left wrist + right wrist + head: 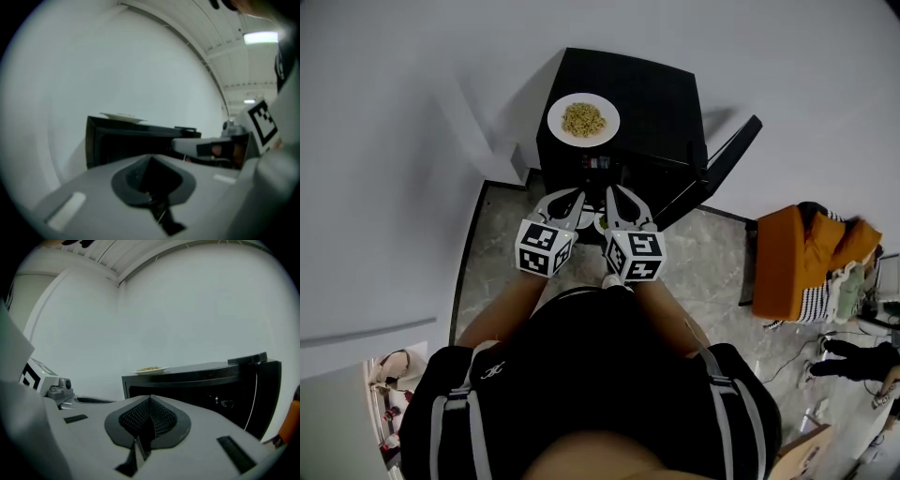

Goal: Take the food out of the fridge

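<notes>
Filling most of each view was a plain white wall [412, 141], which met a grey, mottled stone floor [502, 272] along a dark edge line. Overhead, in the left gripper view, a ribbed white ceiling [220, 28] carried a lit strip lamp [260, 37]. Against the wall stood a low black fridge [647, 94]. Its door [727, 159] was swung wide to the right, and the inside was too dark to read. The person [600, 394], in a black top with grey shoulder straps, stood just before the fridge's open front with both arms held forward. On the floor well to the right lay an orange bundle [797, 258] beside some striped cloth. The left gripper [574, 199] and the right gripper [615, 197] hung side by side, close together, at the fridge's front edge and pointed roughly level toward it. Each had its jaws pressed together with nothing between them. The plate [583, 120] was round and white with a shallow rim, and sat on the left side of the fridge top, near the wall. The food [582, 119] lay heaped in the plate's middle. It was a loose, yellowish-green mound of fine strands or grains, though which of the two could not be told. A broad white border of plate showed around it.
</notes>
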### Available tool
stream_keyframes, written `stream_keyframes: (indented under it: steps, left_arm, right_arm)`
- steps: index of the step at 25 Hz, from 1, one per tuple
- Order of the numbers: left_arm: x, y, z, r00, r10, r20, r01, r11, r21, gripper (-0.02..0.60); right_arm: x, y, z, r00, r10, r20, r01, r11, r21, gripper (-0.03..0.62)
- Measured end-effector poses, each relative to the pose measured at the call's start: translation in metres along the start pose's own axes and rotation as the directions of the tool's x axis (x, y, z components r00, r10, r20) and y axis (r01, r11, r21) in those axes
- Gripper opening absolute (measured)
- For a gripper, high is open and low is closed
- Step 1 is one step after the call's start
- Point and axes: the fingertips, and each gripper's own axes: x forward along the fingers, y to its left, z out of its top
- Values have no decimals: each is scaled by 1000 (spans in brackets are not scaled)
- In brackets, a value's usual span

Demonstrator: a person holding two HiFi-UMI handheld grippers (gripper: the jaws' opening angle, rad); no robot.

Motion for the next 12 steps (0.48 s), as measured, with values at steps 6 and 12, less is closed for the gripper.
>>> stream_keyframes:
  steps: [6, 12]
  left_arm:
    - [-1, 2, 1, 999, 31, 15, -31, 1000, -3, 0]
    - [-2, 0, -2, 1000, 18, 10, -18, 1000, -4, 2]
  right_arm:
    - [0, -2, -6, 1000, -13, -14, 13, 1000, 13, 0]
    - [-2, -3, -8, 999, -26, -23, 26, 1000, 11, 0]
